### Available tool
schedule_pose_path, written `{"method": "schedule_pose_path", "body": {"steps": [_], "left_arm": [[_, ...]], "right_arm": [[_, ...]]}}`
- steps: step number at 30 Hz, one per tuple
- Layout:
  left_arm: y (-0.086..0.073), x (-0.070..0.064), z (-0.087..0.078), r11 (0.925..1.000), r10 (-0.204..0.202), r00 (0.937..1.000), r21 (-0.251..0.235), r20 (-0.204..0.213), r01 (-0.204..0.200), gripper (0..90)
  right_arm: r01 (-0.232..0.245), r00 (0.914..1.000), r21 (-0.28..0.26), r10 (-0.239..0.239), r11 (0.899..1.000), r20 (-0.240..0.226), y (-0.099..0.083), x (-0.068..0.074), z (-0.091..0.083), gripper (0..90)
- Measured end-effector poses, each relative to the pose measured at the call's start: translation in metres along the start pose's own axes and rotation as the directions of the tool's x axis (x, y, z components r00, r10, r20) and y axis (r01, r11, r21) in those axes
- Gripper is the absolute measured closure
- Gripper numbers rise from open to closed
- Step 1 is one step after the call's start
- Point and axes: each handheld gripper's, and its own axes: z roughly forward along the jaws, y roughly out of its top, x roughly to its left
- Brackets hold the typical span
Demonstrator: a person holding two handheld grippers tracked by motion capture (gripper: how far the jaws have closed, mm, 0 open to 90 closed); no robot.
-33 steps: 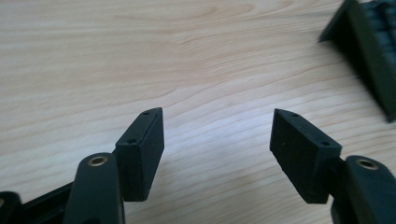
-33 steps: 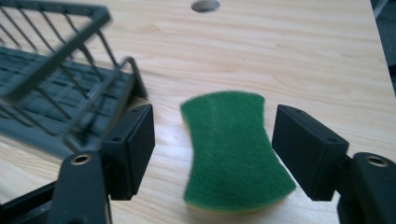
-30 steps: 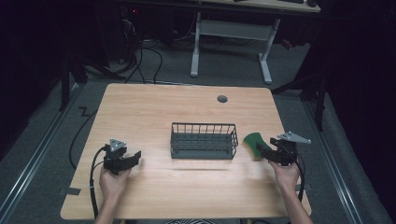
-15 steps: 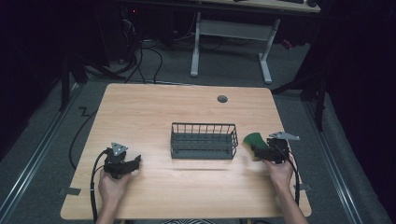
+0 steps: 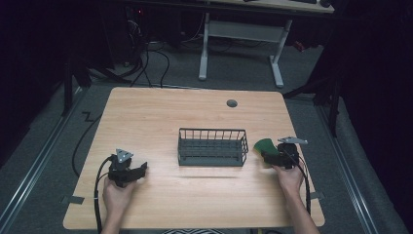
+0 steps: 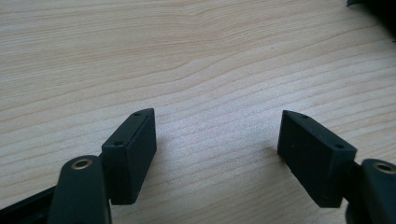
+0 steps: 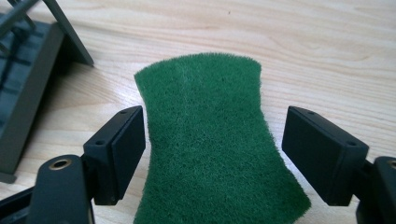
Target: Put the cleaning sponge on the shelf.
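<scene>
- Since the earlier frames, the right gripper (image 5: 271,155) has come down from a raised position toward the counter (image 5: 195,117), and the green scouring pad (image 5: 266,146) has come down with it; the left gripper (image 5: 139,171) has shifted only slightly.
- In the high view, the right gripper sits near the counter's right edge, held by the person's right hand (image 5: 288,176), with the pad at its front, just beside the right end of the dark wire basket (image 5: 212,146).
- In the right gripper view, the pad (image 7: 212,144) lies flat on the wood between the two black jaws, its fuzzy top facing up.
- The right jaws are spread apart, with a gap showing between each jaw and the pad's edges, so the pad is released.
- A corner of the basket (image 7: 32,70) appears at the upper left of that view.
- The left gripper (image 6: 217,144) rests low over bare wood at the counter's front left, held by the left hand (image 5: 116,195).
- Its jaws stand wide apart with nothing between them.
- The basket stands near the middle of the counter, between the two grippers.
</scene>
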Motion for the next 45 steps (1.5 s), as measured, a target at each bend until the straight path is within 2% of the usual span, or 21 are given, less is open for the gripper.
{"method": "schedule_pose_path", "body": {"steps": [3, 13, 16, 24, 29, 33, 45], "left_arm": [[0.000, 0.000, 0.000, 1.0000, 0.003, 1.0000, 0.000, -0.002, -0.003, 28.7], [0.000, 0.000, 0.000, 1.0000, -0.001, 1.0000, 0.000, -0.002, 0.001, 29.4], [0.000, 0.000, 0.000, 1.0000, -0.003, 1.0000, 0.000, -0.001, 0.003, 29.4], [0.000, 0.001, 0.000, 0.9999, -0.013, 0.9999, -0.005, 0.007, 0.013, 29.6], [0.000, 0.000, 0.001, 0.9999, -0.009, 1.0000, -0.005, 0.000, 0.009, 29.6], [0.001, -0.001, 0.001, 1.0000, 0.002, 1.0000, 0.001, -0.009, -0.002, 29.6], [0.001, -0.001, 0.001, 1.0000, 0.004, 0.9999, 0.001, -0.010, -0.004, 29.4]], "right_arm": [[0.013, 0.9999, 0.023, -0.013, 1.000, 0.004, 0.000, 0.001, 0.003, 24.9], [0.041, 0.9992, 0.033, -0.041, 0.999, 0.001, 0.000, 0.001, 0.002, 29.7], [0.040, 0.9992, 0.020, -0.040, 0.999, -0.003, 0.001, 0.001, -0.001, 29.9], [-0.005, 0.9997, 0.002, 0.005, 1.000, -0.026, 0.002, 0.001, -0.017, 30.4], [0.003, 1.0000, 0.003, -0.003, 1.000, -0.007, 0.003, 0.008, -0.027, 30.5], [-0.019, 0.9996, -0.023, 0.019, 1.000, -0.021, 0.002, 0.012, -0.042, 30.6], [-0.016, 0.9992, -0.081, 0.013, 0.997, -0.038, 0.011, 0.021, -0.081, 30.6]]}}
